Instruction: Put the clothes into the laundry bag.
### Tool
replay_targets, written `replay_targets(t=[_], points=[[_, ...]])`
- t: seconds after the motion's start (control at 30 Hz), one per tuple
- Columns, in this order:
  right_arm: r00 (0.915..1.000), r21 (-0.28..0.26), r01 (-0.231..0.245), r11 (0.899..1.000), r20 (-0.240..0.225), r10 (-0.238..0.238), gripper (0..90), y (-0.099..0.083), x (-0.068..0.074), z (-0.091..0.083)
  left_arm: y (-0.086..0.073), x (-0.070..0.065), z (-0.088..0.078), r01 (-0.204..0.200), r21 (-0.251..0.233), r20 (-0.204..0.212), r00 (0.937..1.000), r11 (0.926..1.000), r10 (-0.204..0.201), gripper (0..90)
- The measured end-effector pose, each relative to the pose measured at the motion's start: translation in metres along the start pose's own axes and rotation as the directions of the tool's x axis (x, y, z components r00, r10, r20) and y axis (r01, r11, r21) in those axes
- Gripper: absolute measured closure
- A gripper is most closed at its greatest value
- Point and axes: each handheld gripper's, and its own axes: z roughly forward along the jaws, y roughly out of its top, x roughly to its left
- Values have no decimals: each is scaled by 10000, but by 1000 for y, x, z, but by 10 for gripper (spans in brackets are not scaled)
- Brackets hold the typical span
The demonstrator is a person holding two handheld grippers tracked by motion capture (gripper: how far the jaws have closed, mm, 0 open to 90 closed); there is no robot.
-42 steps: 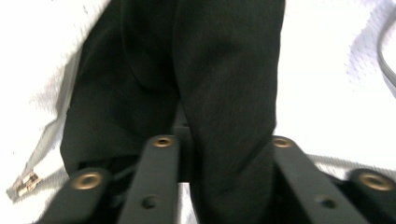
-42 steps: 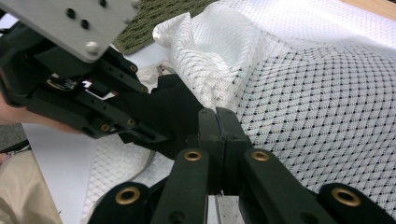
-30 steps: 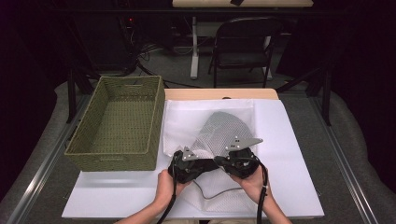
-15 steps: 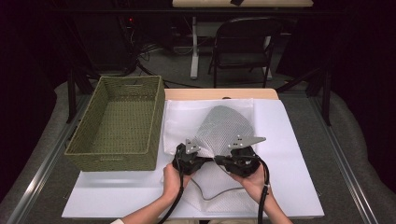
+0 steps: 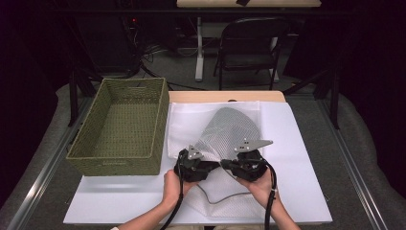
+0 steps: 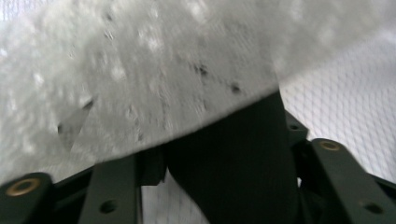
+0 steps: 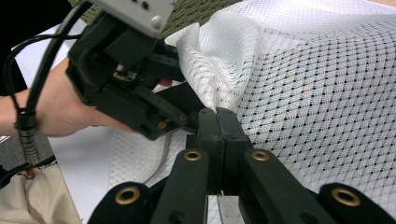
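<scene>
A white mesh bag lies on the white table cover, with part of it lifted into a raised grey flap. My left gripper and right gripper meet tip to tip at the flap's near edge. In the right gripper view my right gripper is shut, pinching the mesh at a fold. The left gripper is clamped on the same edge right beside it. In the left gripper view the mesh drapes over my left gripper and hides its tips.
A green woven basket stands left of the bag, close to my left hand. The bag's drawcord curls on the near part of the cover. A dark chair and table legs stand beyond the far edge.
The raised mesh flap has stretched slightly higher and farther back. Both grippers have stayed close together at its near edge, shifting only a little.
</scene>
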Motion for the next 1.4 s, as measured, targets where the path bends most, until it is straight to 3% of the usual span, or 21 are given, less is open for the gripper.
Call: replay_targets(t=[0.3, 0.4, 0.5, 0.57, 0.73, 0.87, 1.1, 1.4], points=[[9999, -4, 97, 10000, 83, -97, 900, 0, -1, -1, -10, 0, -26, -438, 330, 236, 9988, 9985, 430, 422], [9998, 55, 157, 9999, 106, -157, 900, 0, 0, -1, -10, 0, -39, -780, 306, 231, 9967, 9965, 773, 422], [9999, 120, 74, 9999, 72, -75, 900, 0, -1, -1, -12, 3, -52, -889, 197, 111, 9960, 9958, 887, 412], [10000, 185, 49, 9998, 73, -50, 900, -1, -1, 0, -13, 8, -57, -1035, 163, -204, 9944, 9945, 1038, 411], [10000, 293, 65, 9995, 35, -66, 900, 0, 0, 0, -12, 21, -58, -863, 364, -489, 9949, 9956, 880, 417], [10000, 232, 74, 9997, 38, -75, 900, -1, -2, -2, -12, 25, -60, -767, 324, -395, 9962, 9965, 780, 412], [10000, 272, 39, 9996, -16, -39, 900, -2, -3, -4, -10, 25, -70, -770, 99, -26, 9970, 9970, 770, 404], [9998, 322, 183, 9993, -76, -180, 900, 0, 0, -3, 2, 24, -73, -1041, -221, -98, 9945, 9943, 1039, 416]])
